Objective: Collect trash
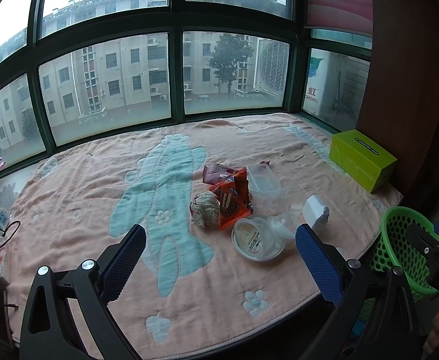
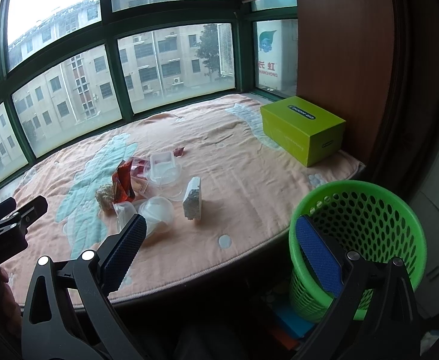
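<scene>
A pile of trash lies mid-blanket: a crumpled paper ball (image 1: 204, 212), an orange snack wrapper (image 1: 231, 199), a dark red wrapper (image 1: 216, 172), a clear plastic tray (image 1: 264, 184), a round clear lid with a label (image 1: 257, 241) and a white foam block (image 1: 315, 214). The foam block (image 2: 193, 198) also shows in the right wrist view. A green mesh bin (image 2: 360, 240) stands off the blanket's right edge. My left gripper (image 1: 221, 255) is open and empty, short of the pile. My right gripper (image 2: 219, 247) is open and empty, between the pile and the bin.
A pink blanket (image 1: 84, 186) with pale blue prints covers the window ledge. A lime green box (image 1: 362, 159) sits at the back right by a brown wall. A power strip and cable (image 1: 1, 225) lie at the left edge. Windows run behind.
</scene>
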Motion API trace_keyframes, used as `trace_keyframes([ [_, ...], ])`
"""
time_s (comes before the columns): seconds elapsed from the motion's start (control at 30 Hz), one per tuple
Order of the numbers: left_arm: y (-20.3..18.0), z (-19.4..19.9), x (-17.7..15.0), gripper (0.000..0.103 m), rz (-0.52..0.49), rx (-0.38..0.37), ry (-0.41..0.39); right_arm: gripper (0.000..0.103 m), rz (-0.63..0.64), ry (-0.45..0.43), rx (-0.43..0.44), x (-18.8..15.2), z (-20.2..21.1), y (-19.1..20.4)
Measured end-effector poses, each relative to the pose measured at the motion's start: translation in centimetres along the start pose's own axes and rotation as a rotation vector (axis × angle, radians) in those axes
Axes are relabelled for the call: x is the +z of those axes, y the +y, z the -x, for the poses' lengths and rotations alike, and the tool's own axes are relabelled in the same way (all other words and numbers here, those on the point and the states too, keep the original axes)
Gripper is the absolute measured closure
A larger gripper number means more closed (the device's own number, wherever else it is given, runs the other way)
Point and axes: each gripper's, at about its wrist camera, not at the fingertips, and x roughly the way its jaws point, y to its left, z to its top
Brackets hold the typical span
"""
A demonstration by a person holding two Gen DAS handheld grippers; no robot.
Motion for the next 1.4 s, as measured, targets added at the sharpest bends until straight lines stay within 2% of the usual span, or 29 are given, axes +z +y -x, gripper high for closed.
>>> trace_keyframes([
  [0.9, 0.2, -0.8, 0.1, 0.006, 0.009, 0.000, 0.013, 0.005, 0.008, 0.024, 0.009, -0.3, -1.2, 0.6],
  [1.4, 1.4, -2.4, 1.2, 0.006, 0.018, 0.024, 0.026, 0.005, 0.026, 0.038, 0.018, 0.4, -2.8, 0.8],
])
